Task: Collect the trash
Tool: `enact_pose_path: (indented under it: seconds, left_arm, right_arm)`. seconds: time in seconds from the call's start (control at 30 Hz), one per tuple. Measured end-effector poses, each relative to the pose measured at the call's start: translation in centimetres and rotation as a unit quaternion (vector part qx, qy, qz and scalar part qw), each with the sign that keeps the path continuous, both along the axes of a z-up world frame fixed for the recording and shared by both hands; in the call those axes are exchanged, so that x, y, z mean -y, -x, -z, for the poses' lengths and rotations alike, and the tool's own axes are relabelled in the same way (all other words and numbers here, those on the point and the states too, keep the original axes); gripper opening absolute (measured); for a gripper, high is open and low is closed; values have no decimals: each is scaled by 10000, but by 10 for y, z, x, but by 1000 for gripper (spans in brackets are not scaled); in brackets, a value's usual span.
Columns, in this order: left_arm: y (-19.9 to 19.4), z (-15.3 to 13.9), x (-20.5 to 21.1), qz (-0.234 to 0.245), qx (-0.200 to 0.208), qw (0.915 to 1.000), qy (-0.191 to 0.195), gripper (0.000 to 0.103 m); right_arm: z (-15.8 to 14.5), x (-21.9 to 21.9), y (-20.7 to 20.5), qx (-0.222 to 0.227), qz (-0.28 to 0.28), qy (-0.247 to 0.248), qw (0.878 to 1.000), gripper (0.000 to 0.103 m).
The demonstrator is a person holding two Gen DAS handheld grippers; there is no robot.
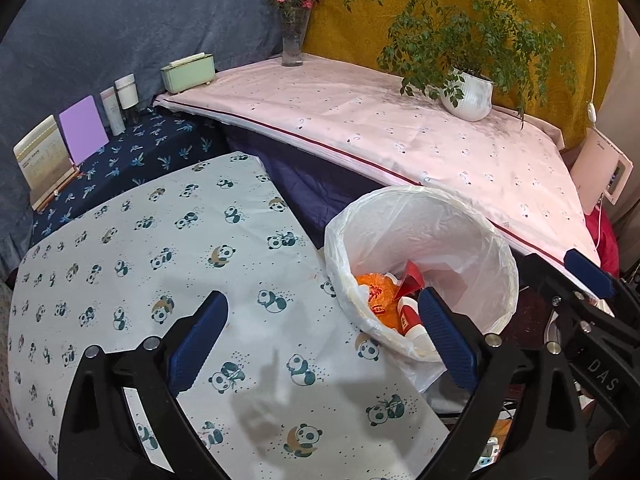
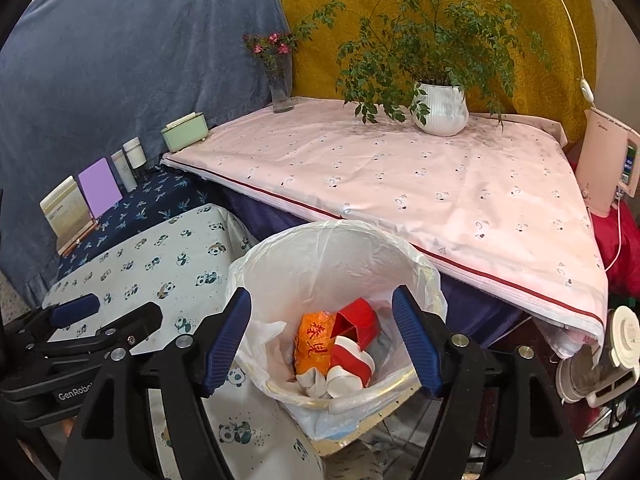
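A waste bin lined with a white plastic bag (image 1: 416, 216) (image 2: 320, 248) stands beside the panda-print table. Inside lie an orange wrapper (image 1: 374, 294) (image 2: 314, 340), a red carton (image 2: 358, 320) and a red and white package (image 2: 352, 364). My left gripper (image 1: 322, 314) is open and empty over the panda cloth, its right finger at the bin's rim. My right gripper (image 2: 322, 316) is open and empty directly above the bin's mouth. The right gripper's blue finger (image 1: 588, 272) shows at the right of the left wrist view.
The panda-print tablecloth (image 1: 160, 280) (image 2: 160, 256) is bare. A pink-covered table (image 1: 400, 136) (image 2: 400, 184) holds a potted plant (image 1: 468, 96) (image 2: 440, 112), a flower vase (image 1: 294, 36) and a green box (image 1: 186, 72). Cards and bottles (image 1: 80, 132) stand on a dark cloth. A pink appliance (image 2: 608, 164) stands at the right.
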State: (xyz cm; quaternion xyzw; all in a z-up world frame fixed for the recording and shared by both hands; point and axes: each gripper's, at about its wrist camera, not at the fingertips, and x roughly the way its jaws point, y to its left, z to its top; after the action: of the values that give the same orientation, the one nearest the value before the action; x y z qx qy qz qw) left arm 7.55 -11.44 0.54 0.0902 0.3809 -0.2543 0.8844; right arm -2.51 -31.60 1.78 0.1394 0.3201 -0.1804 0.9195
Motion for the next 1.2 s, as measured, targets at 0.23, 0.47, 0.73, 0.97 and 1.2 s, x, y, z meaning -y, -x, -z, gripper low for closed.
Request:
enact_pose_path:
  seconds: [0.23,0.47,0.73,0.97,1.2]
  left_arm:
    - [5,6,-16,-192,16,9998,-97,94]
    - [7,13,-30,-397,-67,9991,-140,95]
    - [15,18,-37,-499,-86,9985,-215,95]
    - [19,22,-40,-609,-62,9976,-329,95]
    - [22,26,-39,-615,-78,9971,-438,95]
  right_arm:
    - [-1,-8,10,-189,15,104,9998,78]
    - [4,-18,19,-390,-25,216,9990,88]
    - [10,-30,24,-532,-212,427,9974,96]
    - [13,-37,26,-654,-305,499,9961,96]
    - [17,-41,28,-724,-328,610,9950,96]
